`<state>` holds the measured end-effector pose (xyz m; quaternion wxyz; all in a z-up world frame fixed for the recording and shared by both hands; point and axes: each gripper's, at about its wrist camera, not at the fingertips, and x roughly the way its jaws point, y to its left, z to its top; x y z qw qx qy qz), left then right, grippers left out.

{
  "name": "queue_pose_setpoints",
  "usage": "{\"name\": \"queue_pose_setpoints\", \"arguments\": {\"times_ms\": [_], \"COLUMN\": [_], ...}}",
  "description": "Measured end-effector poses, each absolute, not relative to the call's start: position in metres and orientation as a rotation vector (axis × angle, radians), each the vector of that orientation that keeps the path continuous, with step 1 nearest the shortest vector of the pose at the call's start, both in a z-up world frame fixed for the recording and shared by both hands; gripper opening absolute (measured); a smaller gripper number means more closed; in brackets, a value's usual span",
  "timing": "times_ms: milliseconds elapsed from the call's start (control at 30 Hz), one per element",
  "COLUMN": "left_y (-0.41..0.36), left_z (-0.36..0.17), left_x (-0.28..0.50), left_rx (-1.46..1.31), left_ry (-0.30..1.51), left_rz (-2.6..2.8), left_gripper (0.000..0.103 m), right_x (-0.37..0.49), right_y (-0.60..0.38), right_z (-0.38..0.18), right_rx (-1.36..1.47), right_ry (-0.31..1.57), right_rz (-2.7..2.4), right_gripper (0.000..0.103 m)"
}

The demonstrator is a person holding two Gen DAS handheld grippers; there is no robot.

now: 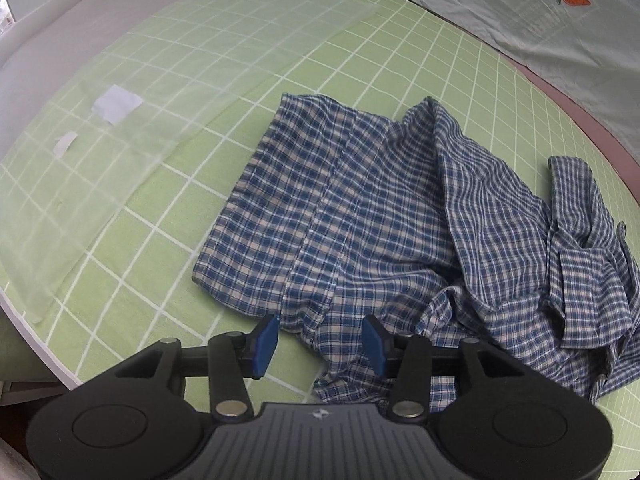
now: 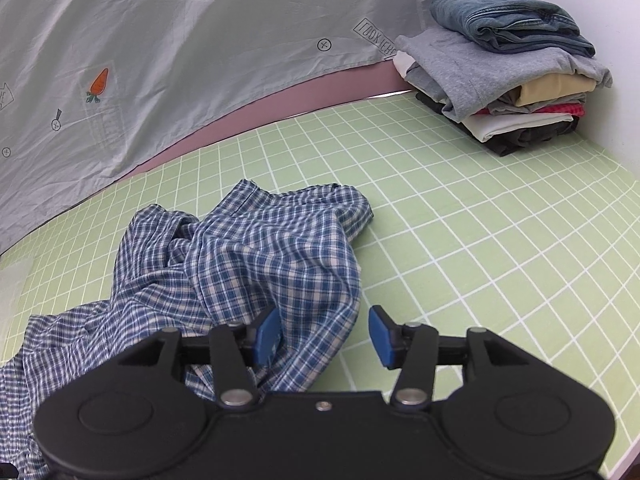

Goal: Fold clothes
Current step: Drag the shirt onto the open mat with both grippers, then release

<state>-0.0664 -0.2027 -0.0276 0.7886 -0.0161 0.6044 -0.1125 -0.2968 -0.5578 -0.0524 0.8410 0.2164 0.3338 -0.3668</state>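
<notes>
The blue plaid shirt lies crumpled on the green grid mat. Its smoother, flatter panel stretches away from the left gripper, with a stitched band marking that long axis; the bunched folds pile toward the right. Only the left wrist view shows a clear plastic sheet lying on the mat beside the shirt. Only the right wrist view shows the stack of folded clothes in the far corner — well apart from the shirt — and more of the grey carrot-print cloth behind. Both claws are released: the left gripper's jaws straddle the near hem, while the right gripper sits over the shirt's edge.
</notes>
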Motion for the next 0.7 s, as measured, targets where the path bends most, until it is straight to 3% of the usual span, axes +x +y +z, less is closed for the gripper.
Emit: {"name": "queue_pose_setpoints", "arguments": {"times_ms": [100, 367, 433, 467, 533, 600, 700], "left_y": [-0.204, -0.214, -0.22, -0.224, -0.232, -0.238, -0.255], "left_z": [-0.037, -0.051, -0.051, -0.051, -0.051, -0.052, -0.053], "left_x": [-0.066, -0.057, -0.055, -0.053, -0.047, -0.039, -0.024], "left_rx": [-0.031, -0.023, -0.005, 0.009, 0.018, 0.013, 0.037], "left_ry": [1.334, 1.379, 1.371, 1.366, 1.36, 1.36, 1.351], "left_rz": [-0.244, -0.264, -0.273, -0.279, -0.295, -0.309, -0.331], "left_gripper": [0.052, 0.05, 0.044, 0.035, 0.026, 0.021, 0.02], "right_x": [-0.292, -0.276, -0.267, -0.262, -0.252, -0.242, -0.229], "right_y": [-0.556, -0.565, -0.569, -0.572, -0.577, -0.581, -0.589], "right_z": [-0.053, -0.051, -0.052, -0.054, -0.058, -0.065, -0.077], "right_rx": [0.439, 0.398, 0.388, 0.387, 0.388, 0.388, 0.409], "right_ry": [0.717, 0.718, 0.721, 0.727, 0.745, 0.776, 0.816], "right_rz": [-0.78, -0.79, -0.778, -0.767, -0.743, -0.727, -0.731], "right_gripper": [0.063, 0.072, 0.073, 0.073, 0.071, 0.054, 0.043]}}
